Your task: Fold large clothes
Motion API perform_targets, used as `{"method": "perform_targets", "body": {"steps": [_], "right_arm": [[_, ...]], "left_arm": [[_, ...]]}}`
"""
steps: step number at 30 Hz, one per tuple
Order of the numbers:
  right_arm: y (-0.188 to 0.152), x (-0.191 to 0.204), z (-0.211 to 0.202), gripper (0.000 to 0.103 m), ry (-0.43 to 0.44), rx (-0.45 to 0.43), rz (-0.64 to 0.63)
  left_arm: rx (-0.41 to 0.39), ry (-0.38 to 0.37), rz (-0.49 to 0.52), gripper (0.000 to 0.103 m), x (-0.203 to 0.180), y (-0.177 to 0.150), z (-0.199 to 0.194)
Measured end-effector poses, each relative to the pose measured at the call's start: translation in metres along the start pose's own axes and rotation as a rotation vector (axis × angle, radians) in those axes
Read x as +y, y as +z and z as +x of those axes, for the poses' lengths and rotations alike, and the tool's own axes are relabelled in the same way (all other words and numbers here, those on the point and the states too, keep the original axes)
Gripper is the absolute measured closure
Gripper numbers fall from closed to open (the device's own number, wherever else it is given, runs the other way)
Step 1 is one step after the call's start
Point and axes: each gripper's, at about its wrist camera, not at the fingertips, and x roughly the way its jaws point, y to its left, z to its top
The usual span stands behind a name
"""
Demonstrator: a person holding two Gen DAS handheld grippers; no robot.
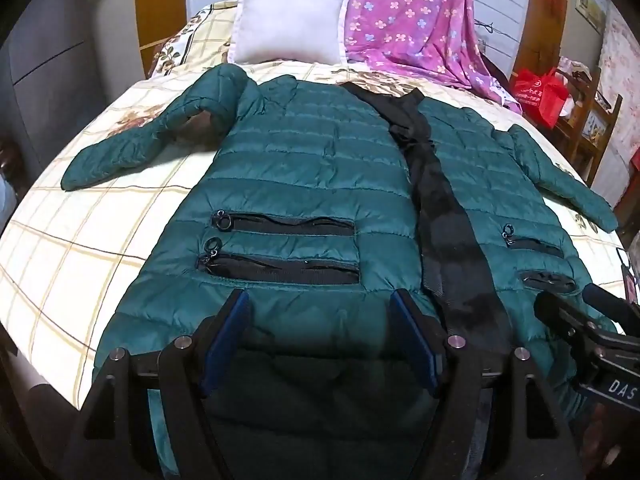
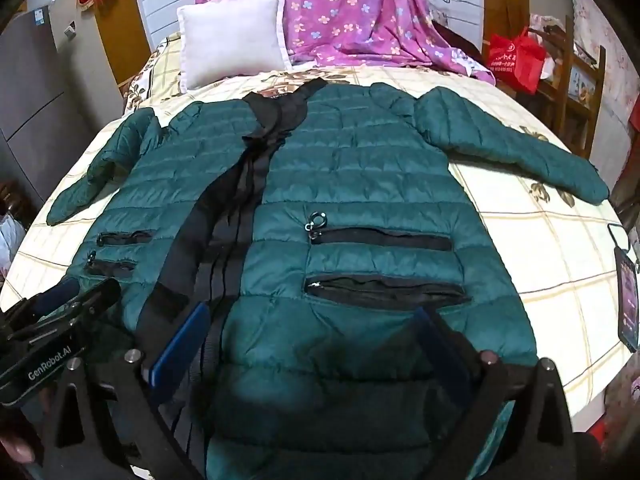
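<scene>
Green jacket (image 1: 304, 184) spread flat on checked bed (image 1: 80, 248).
Both tools, left tool (image 1: 320, 336) and right tool (image 2: 312, 344), wide open, holding nothing; pillow (image 1: 290, 20) and purple blanket (image 1: 412, 12) lie beyond them.

Left claw (image 1: 320, 316): we're seeing a black frame, angular and triangulated, with cut-out struts.
Left fingers (image 1: 236, 320): we've got flat blue pads on black backing.
Left screws: we spot round silver bolt heads along the linkage.
Right claw (image 2: 312, 340): we find the same black frame, silver bolts and blue pads.
Markings: we read white "GenRobot.AI" on the left unit's side in the right view, and "DAS" on the right unit in the left view.
Skin: we catch a blurred fingertip at the bottom corner.
</scene>
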Motion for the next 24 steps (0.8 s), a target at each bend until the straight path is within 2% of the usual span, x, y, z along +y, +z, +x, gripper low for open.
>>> {"method": "perform_targets", "body": {"steps": [14, 18, 21, 24], "right_arm": [[0.000, -0.002, 0.008, 0.001, 0.001, 0.015, 0.034], [-0.001, -0.001, 0.011, 0.001, 0.001, 0.029, 0.029], [-0.001, 0.002, 0.010, 0.001, -0.004, 0.072, 0.027], [-0.001, 0.002, 0.010, 0.001, -0.001, 0.068, 0.030]], "left_arm": [[-0.020, -0.005, 0.025, 0.059, -0.008, -0.005, -0.004], [-0.027, 0.003, 0.042, 0.059, -0.011, -0.005, -0.006], [-0.029, 0.013, 0.044, 0.059, -0.011, -0.004, -0.006], [-0.021, 0.010, 0.038, 0.059, -0.010, -0.004, -0.005]]}}
